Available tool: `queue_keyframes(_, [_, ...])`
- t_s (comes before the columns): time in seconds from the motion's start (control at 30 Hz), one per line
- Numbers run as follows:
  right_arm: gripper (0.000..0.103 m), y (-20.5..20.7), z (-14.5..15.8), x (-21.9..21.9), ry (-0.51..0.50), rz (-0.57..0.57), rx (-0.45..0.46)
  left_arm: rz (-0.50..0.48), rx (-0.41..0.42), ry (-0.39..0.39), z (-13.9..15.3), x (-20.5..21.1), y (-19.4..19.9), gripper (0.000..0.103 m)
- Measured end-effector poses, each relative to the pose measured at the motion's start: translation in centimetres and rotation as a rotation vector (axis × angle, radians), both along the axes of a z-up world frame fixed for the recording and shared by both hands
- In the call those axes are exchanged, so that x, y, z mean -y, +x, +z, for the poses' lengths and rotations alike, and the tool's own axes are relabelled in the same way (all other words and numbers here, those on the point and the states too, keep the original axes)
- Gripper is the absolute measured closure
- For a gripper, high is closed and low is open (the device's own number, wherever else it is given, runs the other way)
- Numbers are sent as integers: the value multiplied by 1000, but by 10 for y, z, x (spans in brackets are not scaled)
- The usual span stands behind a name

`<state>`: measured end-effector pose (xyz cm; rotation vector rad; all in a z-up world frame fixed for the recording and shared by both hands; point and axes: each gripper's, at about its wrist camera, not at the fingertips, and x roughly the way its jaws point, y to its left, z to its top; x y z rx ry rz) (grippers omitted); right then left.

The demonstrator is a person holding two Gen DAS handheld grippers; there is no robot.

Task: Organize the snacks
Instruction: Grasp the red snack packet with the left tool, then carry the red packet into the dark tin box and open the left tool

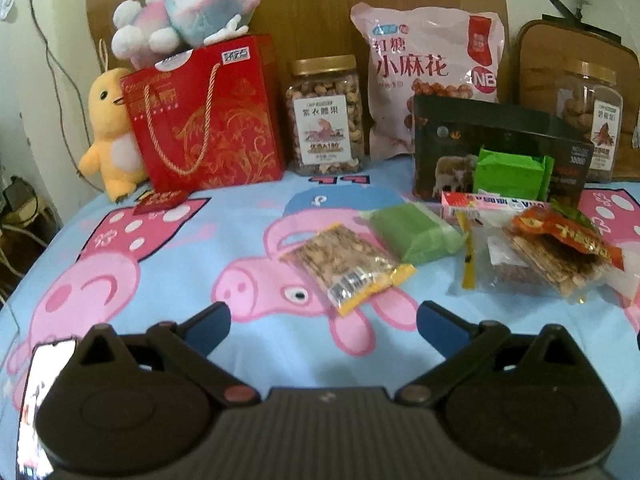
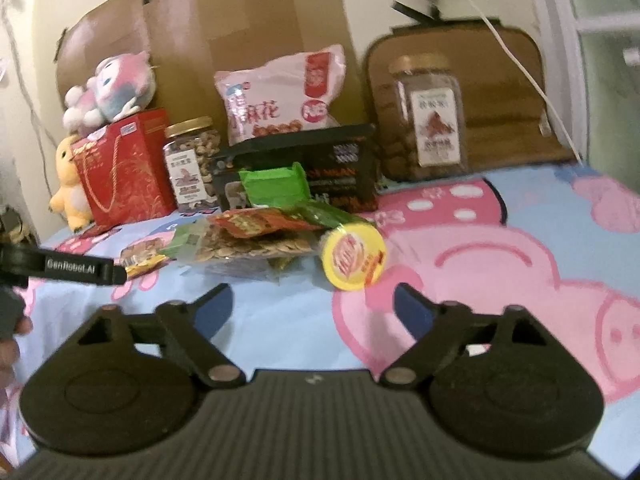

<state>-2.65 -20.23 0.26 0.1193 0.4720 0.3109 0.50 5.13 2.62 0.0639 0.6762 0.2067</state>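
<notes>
Loose snacks lie on a Peppa Pig bedsheet. In the left wrist view my left gripper is open and empty, just short of a clear nut packet. Beyond it lie a green packet, a seed packet with a red top and a green box against a black box. In the right wrist view my right gripper is open and empty, near a yellow round lid and the seed packet.
At the back stand a red gift bag, a nut jar, a pink snack bag, a second jar and two plush toys. The left gripper's arm shows at the right wrist view's left edge.
</notes>
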Motion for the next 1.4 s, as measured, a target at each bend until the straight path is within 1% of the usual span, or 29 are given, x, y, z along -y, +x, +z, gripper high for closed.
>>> queue_keyframes(0.03, [27,1,2,-2,-13,13,9,-14,5,-13,2,-1,2,2])
queue_keyframes(0.07, [30,3,3,-5,-28,32,15,-35,12,-40,4,-3,3,6])
queue_keyframes(0.1, [35,7,5,-9,-47,55,18,-61,19,-74,7,-4,5,8])
queue_keyframes(0.17, [39,13,8,-12,-67,85,27,-126,26,-153,12,-6,8,9])
queue_keyframes(0.23, [48,23,13,-12,-76,105,31,-186,21,-245,16,-9,14,18])
queue_keyframes(0.3, [52,33,17,-7,-56,106,23,-240,14,-317,19,-8,23,35])
queue_keyframes(0.37, [53,48,21,0,-12,104,-10,-290,8,-358,22,-3,33,40])
queue_keyframes(0.4, [53,54,21,0,-3,119,-27,-312,5,-371,23,1,38,40])
queue_keyframes(0.43, [52,60,20,-3,-4,145,-50,-327,3,-374,23,5,45,40])
queue_keyframes(0.5, [52,70,18,-8,4,176,-96,-342,-4,-351,24,14,61,40])
queue_keyframes(0.57, [51,76,15,-11,29,186,-129,-376,-31,-339,23,21,81,40])
queue_keyframes(0.63, [47,80,14,-11,43,193,-147,-412,-62,-338,19,28,93,40])
queue_keyframes(0.67, [47,81,13,-11,41,199,-152,-430,-85,-329,15,32,98,43])
queue_keyframes(0.7, [46,81,12,-13,30,206,-154,-445,-101,-324,13,36,100,48])
queue_keyframes(0.73, [45,80,11,-16,19,214,-152,-457,-99,-321,11,39,99,49])
queue_keyframes(0.8, [43,76,11,-19,10,221,-141,-480,-85,-315,12,42,93,65])
queue_keyframes(0.83, [43,77,10,-19,8,223,-139,-492,-78,-309,13,44,89,66])
queue_keyframes(0.87, [45,80,10,-19,6,231,-141,-502,-78,-311,14,45,87,74])
queue_keyframes(0.9, [51,79,10,-19,11,241,-135,-520,-84,-330,13,44,83,83])
queue_keyframes(0.93, [62,75,11,-20,12,253,-122,-528,-85,-349,13,42,78,85])
queue_keyframes(0.97, [66,73,12,-21,4,268,-117,-524,-82,-354,13,40,73,85])
queue_keyframes(1.03, [70,63,13,-27,-26,282,-84,-508,-75,-364,12,34,62,85])
queue_keyframes(1.13, [73,45,14,-38,-76,332,-27,-481,-74,-417,10,15,40,84])
queue_keyframes(1.17, [73,39,15,-40,-76,359,-16,-474,-72,-440,10,6,31,79])
queue_keyframes(1.2, [74,35,17,-40,-43,402,-34,-472,-63,-466,10,-3,23,72])
queue_keyframes(1.23, [75,34,18,-38,12,450,-71,-467,-54,-489,10,-12,14,65])
queue_keyframes(1.27, [76,33,18,-37,60,496,-112,-458,-49,-503,10,-21,5,50])
queue_keyframes(1.3, [82,33,16,-38,85,539,-152,-448,-40,-507,11,-28,-1,42])
queue_keyframes(1.4, [87,36,6,-43,97,628,-253,-430,-40,-487,9,-40,-15,41])
